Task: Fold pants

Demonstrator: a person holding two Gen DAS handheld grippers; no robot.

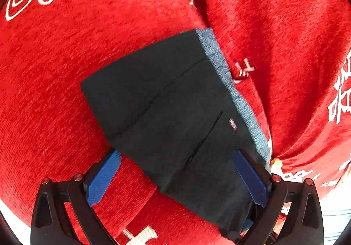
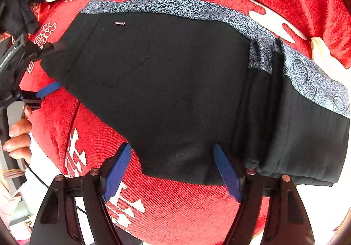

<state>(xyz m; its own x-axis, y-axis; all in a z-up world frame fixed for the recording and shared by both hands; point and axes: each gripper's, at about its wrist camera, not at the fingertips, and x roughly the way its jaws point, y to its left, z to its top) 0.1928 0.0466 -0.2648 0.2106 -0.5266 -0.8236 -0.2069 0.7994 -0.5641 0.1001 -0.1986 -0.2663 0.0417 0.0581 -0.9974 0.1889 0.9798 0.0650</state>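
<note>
Red blanket under folded black pants, both grippers' fingers spread, right leg cut off

Your pants lie flat on the blanket.
Waistband at nine o'clock in your right view; piled clothes beyond, at ten.

Bright, even light; strong fisheye warp.
The red cloth glows vividly, white areas blow out at lower corners, black pants swallow detail, and left view smears slightly.
</note>
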